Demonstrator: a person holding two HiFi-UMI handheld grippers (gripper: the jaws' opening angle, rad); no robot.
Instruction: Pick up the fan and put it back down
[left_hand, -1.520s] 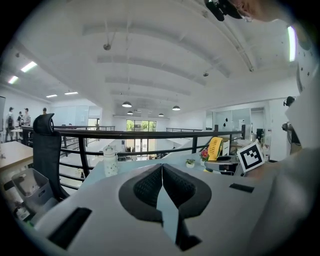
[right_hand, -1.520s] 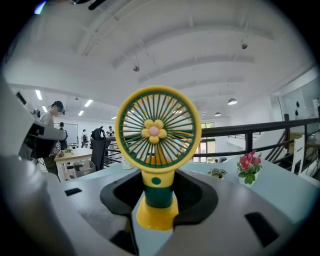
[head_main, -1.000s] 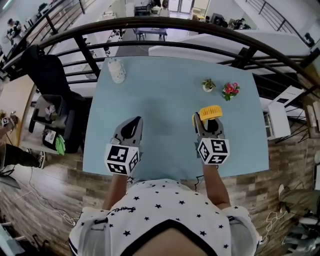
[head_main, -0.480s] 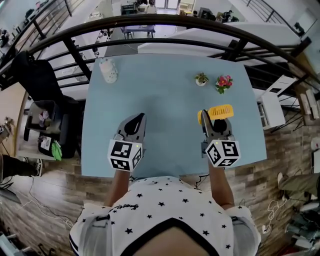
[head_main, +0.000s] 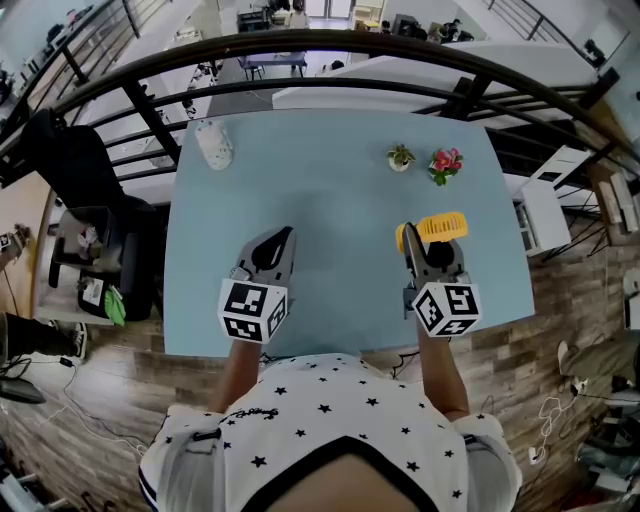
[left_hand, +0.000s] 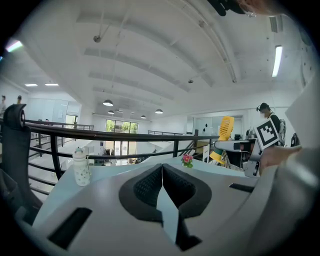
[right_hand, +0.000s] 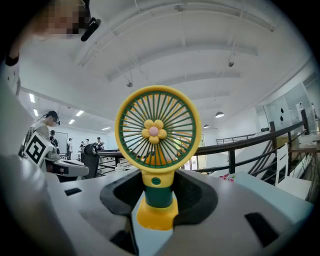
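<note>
A small yellow fan (head_main: 441, 227) with a green grille and a flower hub (right_hand: 157, 135) stands upright between my right gripper's jaws. The right gripper (head_main: 425, 243) is shut on the fan's green stem, just above its yellow base, over the right part of the light blue table (head_main: 320, 190). My left gripper (head_main: 275, 240) hovers over the table's near left part. Its dark pads (left_hand: 145, 187) meet with nothing between them. From the left gripper view the fan (left_hand: 226, 131) shows at the right, beside the right gripper's marker cube.
A white bottle (head_main: 213, 145) stands at the far left of the table. A small potted plant (head_main: 400, 157) and pink flowers (head_main: 445, 165) sit at the far right. A black railing (head_main: 300, 45) runs behind the table, with a dark chair (head_main: 80, 150) to its left.
The right gripper, with the fan in it, has shifted to the right, away from the potted plant. The left gripper has drifted slightly right. Both grips look the same.
</note>
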